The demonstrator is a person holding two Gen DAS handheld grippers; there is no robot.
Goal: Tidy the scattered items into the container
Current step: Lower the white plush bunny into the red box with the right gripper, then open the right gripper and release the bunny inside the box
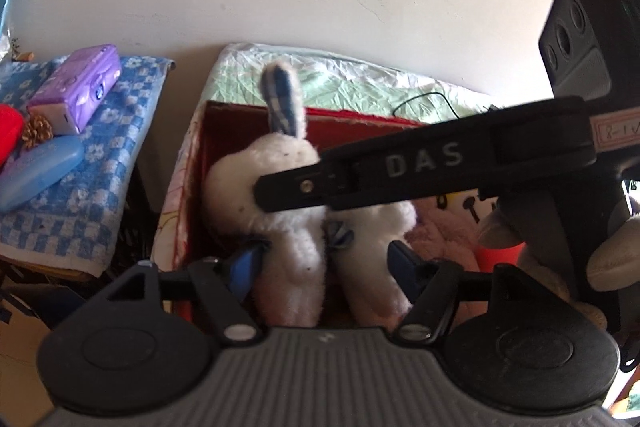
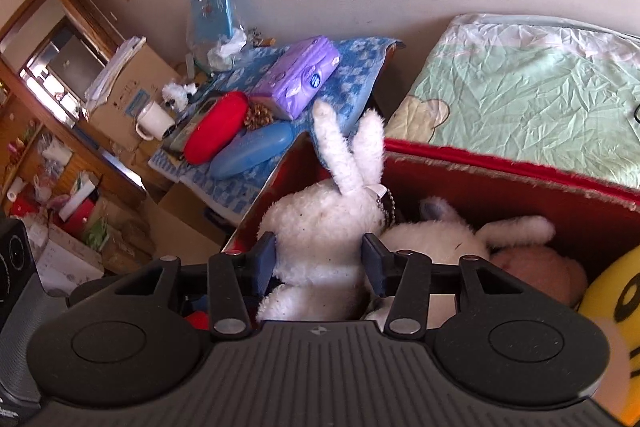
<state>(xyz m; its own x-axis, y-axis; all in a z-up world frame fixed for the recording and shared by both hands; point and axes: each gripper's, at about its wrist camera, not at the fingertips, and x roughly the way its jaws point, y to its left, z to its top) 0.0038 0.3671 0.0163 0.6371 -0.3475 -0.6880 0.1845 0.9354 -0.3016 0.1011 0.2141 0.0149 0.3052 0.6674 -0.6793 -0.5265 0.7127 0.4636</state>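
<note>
White rabbit (image 2: 320, 239) pinched in right claw (image 2: 319, 259), left claw (image 1: 324, 259) loosely apart, yellow plush (image 2: 612, 311) only in right view

I see a purple tissue pack (image 2: 298, 75), red case (image 2: 216, 127) and blue case (image 2: 252, 150) on a checked towel (image 2: 360, 75)

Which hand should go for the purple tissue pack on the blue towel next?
Left, probably. The left gripper stands open over the box, and the tissue pack lies off to that side. The right gripper is closed on a bunny.
</note>
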